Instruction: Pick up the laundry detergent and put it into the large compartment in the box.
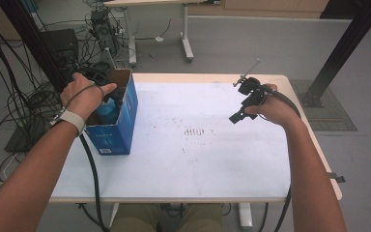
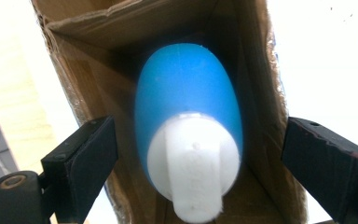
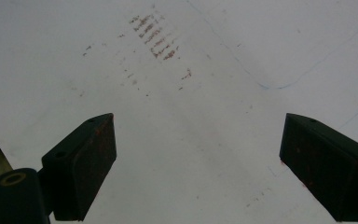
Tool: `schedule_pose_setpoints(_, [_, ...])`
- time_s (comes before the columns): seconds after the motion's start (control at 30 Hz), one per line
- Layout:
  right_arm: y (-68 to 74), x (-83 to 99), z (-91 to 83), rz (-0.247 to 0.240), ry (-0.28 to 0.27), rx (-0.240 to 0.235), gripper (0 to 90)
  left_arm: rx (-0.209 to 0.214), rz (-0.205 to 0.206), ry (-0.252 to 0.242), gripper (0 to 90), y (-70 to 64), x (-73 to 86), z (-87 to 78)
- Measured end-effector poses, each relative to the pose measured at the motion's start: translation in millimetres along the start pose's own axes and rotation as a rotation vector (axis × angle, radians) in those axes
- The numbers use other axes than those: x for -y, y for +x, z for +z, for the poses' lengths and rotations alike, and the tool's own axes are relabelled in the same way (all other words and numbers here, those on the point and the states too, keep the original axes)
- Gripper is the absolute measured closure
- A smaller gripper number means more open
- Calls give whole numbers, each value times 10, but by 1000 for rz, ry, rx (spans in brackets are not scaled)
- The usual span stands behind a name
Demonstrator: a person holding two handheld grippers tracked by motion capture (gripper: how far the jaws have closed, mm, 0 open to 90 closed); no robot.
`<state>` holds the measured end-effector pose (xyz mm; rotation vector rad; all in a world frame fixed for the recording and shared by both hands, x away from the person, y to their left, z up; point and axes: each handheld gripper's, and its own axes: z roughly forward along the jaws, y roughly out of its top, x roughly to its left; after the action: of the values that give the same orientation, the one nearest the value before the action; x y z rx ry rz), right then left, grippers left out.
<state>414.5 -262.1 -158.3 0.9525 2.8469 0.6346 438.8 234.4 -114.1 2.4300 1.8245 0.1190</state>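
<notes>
A blue cardboard box (image 1: 118, 121) stands open-topped at the table's left edge. Inside it stands a blue bottle (image 1: 107, 110) with a white cap (image 2: 193, 163). My left gripper (image 2: 200, 158) points down into the box (image 2: 261, 84), open, with one jaw on each side of the bottle (image 2: 186, 88) and not touching it. In the high view the hand covers most of this gripper (image 1: 115, 94). My right gripper (image 1: 241, 108) hangs open above the table's right part, over the bare white surface (image 3: 205, 116), with nothing between its jaws.
The white table top (image 1: 198, 154) carries a patch of small reddish marks (image 1: 195, 131) near its middle, also seen as reddish marks (image 3: 156, 37). Black cables (image 1: 9, 96) and equipment lie on the floor to the left. A black post (image 1: 343, 48) stands at the far right.
</notes>
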Motion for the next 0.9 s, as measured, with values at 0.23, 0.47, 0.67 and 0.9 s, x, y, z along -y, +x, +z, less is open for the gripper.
schedule_pose_setpoints(0.23, [21,14,-31,3,-1,4,109,11,38,-31,71,-49,25,-130])
schedule_pose_setpoints(0.47, [42,25,-72,6,-3,10,109,20,99,-75,50,-92,59,-403])
schedule_pose_setpoints(0.67, [61,39,-108,13,-2,16,109,14,149,-109,48,-137,92,-651])
schedule_pose_setpoints(0.9, [82,46,-148,13,-4,22,109,14,226,-130,48,-236,95,-900])
